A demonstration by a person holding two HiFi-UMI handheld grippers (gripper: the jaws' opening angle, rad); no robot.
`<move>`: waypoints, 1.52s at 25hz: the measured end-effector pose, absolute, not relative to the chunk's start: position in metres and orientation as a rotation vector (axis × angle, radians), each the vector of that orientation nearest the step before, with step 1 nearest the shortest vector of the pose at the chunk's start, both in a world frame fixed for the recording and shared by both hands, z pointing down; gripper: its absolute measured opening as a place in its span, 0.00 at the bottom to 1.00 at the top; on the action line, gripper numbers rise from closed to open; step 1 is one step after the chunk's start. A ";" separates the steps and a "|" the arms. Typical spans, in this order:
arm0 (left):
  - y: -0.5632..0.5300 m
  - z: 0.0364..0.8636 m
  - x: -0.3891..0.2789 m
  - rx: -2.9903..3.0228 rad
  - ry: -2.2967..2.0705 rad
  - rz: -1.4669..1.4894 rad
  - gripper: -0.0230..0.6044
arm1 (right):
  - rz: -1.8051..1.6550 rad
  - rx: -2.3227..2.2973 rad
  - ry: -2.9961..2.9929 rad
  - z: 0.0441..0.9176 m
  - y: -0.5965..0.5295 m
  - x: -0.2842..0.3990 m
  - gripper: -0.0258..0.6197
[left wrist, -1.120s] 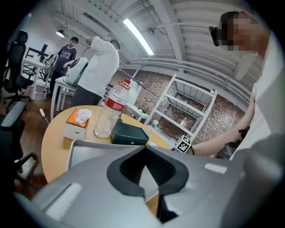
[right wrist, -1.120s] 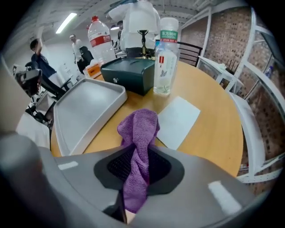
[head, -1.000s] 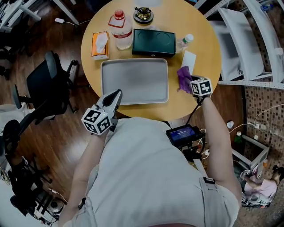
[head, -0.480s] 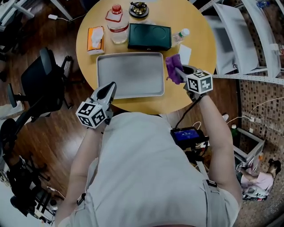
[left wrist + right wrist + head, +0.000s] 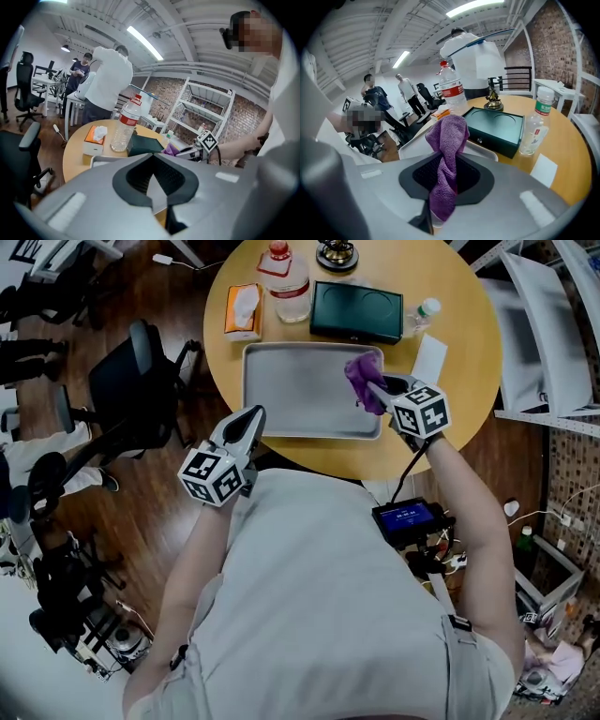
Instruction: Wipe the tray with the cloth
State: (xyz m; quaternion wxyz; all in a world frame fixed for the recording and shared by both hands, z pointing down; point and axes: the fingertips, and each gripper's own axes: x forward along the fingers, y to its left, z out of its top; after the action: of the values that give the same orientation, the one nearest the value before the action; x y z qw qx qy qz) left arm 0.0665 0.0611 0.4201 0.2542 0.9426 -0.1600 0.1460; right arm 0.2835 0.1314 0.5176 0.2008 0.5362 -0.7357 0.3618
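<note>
The round wooden table (image 5: 469, 324) carries a grey tray (image 5: 295, 395) near its front edge, long side toward the person, its floor bare. Just behind the tray's far rim sits a shut dark green box (image 5: 356, 313) with two round hollows in its lid. Left of the box stands a clear bottle (image 5: 289, 282) with a red cap; what it holds I cannot tell. An orange tissue box (image 5: 242, 311) lies at the tray's far left corner, a white tissue poking out of its top. A small bottle (image 5: 536, 124) stands upright right of the box.

An office chair (image 5: 141, 381) stands on the floor left of the table and a white rack (image 5: 539, 324) right of it. A white card (image 5: 429, 357) lies flat beside the tray's right end, and a brass ornament (image 5: 336, 254) sits at the table's far edge.

The right gripper (image 5: 375, 390) is clamped on the purple cloth (image 5: 364, 381), which bunches out past the jaws over the tray's right end; whether it touches the tray I cannot tell. The left gripper (image 5: 251, 418) hangs off the table's near left edge, jaws together and empty, pointing at the tray.
</note>
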 end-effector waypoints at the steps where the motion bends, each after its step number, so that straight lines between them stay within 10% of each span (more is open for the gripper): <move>1: 0.058 0.421 0.065 2.566 -0.420 0.395 0.04 | 1.003 1.480 -2.060 0.516 0.126 0.274 0.15; 17: -0.036 0.433 -0.053 2.581 -0.163 0.306 0.04 | 1.312 1.546 -1.899 0.536 -0.015 0.113 0.15; 38: -0.081 0.459 -0.131 2.481 -0.320 0.266 0.04 | 0.959 1.287 -1.485 0.647 -0.079 0.089 0.18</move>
State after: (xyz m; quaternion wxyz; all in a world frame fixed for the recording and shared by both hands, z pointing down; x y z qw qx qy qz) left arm -0.1305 -0.0812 0.4593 0.3080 0.9382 -0.1212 0.1007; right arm 0.0890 -0.0785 0.6474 0.4594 0.5227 -0.6033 0.3896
